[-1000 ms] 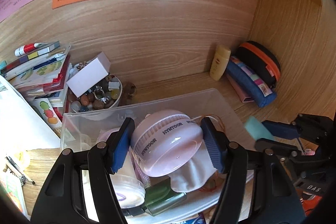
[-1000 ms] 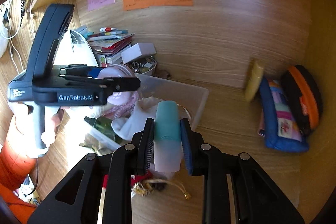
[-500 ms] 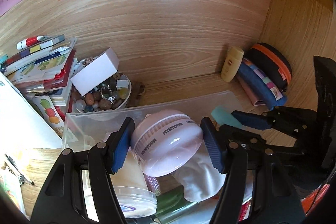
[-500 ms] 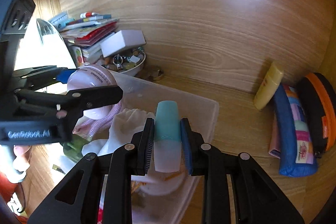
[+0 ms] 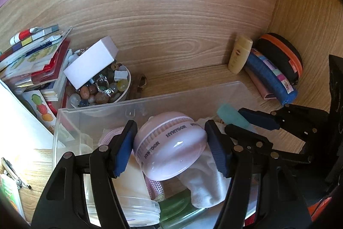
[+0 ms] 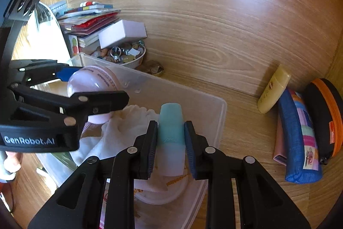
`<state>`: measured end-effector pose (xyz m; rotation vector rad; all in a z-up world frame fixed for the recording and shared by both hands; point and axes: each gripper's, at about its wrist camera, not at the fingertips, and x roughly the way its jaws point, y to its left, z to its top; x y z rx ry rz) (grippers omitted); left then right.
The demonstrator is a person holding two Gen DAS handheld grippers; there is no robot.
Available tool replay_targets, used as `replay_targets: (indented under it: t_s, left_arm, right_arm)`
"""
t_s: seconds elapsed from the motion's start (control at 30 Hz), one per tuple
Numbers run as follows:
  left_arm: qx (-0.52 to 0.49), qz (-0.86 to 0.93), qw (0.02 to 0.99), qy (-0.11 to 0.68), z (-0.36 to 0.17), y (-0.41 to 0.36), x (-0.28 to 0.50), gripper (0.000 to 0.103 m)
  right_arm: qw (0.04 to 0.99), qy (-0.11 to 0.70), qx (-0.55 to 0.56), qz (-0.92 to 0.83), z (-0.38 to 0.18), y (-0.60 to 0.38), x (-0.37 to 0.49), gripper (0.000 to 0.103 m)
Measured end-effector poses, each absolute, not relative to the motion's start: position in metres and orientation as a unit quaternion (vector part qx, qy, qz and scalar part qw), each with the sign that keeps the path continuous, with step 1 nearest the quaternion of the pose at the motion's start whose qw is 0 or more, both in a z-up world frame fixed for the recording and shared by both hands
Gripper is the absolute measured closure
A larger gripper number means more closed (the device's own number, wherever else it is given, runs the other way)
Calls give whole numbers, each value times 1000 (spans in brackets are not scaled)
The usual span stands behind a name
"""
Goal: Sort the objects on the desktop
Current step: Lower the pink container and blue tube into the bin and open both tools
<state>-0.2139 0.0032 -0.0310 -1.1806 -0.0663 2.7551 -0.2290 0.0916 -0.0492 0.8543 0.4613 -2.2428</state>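
Pink, glossy and rounded, the plastic puck-shaped gadget (image 5: 171, 147) sits clamped across its ribbed band in my left gripper (image 5: 171, 149), above the clear plastic bin (image 5: 193, 93); probably light but slippery. My right gripper (image 6: 170, 143) pinches a small teal-capped frosted bottle (image 6: 171, 134) mid-body, rigid, over the same bin.

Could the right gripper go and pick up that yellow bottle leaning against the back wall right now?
Probably not yet. The right gripper is shut on a teal-capped bottle, so its jaws are full. The path to the yellow bottle looks free: bare desk lies between.
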Motion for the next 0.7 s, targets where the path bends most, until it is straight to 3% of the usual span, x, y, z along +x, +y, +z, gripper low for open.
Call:
replay_targets:
  t_s: [0.27, 0.5, 0.7]
  left_arm:
    - [-386, 919, 77, -20, -23, 4, -207, 38]
    - [-369, 926, 79, -19, -17, 3, -202, 38]
    - [-342, 937, 66, -16, -4, -1, -190, 18]
  right_arm:
    - [338, 184, 322, -865, -49, 92, -226, 75]
    - [321, 187, 305, -877, -47, 93, -223, 53]
    - [311, 194, 286, -886, -42, 94, -219, 37]
